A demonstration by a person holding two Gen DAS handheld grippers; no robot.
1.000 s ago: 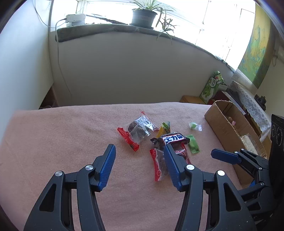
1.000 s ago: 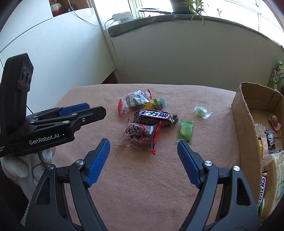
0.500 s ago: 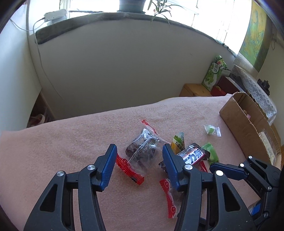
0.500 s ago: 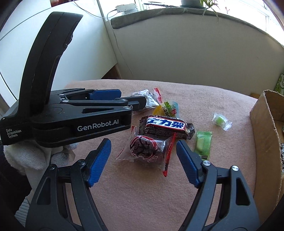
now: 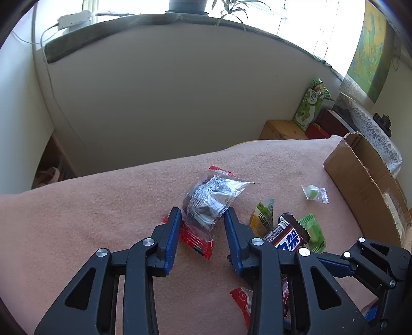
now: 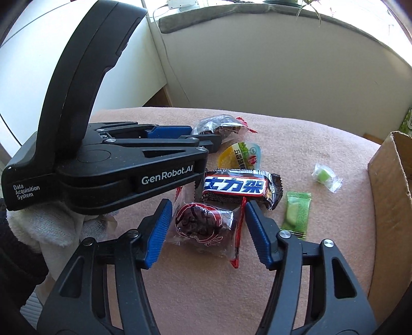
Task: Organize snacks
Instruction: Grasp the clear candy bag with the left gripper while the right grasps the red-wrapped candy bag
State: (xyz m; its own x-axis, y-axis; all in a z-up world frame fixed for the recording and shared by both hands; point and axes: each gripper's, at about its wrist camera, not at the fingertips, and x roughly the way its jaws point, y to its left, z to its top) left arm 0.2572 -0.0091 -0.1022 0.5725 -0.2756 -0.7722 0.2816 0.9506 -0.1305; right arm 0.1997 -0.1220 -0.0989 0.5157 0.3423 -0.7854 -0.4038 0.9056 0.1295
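Beside the cardboard box, both claws are closing around clear-wrapped snacks.

A pink blanket covers the surface. Behind it stands a plain cream wall, topped by a sill with a grey mat. A potted plant and a white adapter sit on the sill, and a cord runs down the wall. Bright daylight floods in through the window, washing out the glass. At right hangs a green-yellow picture, perhaps a map. Below it are a lace cloth, a green carton and a low wooden cabinet. A white panel stands at left.
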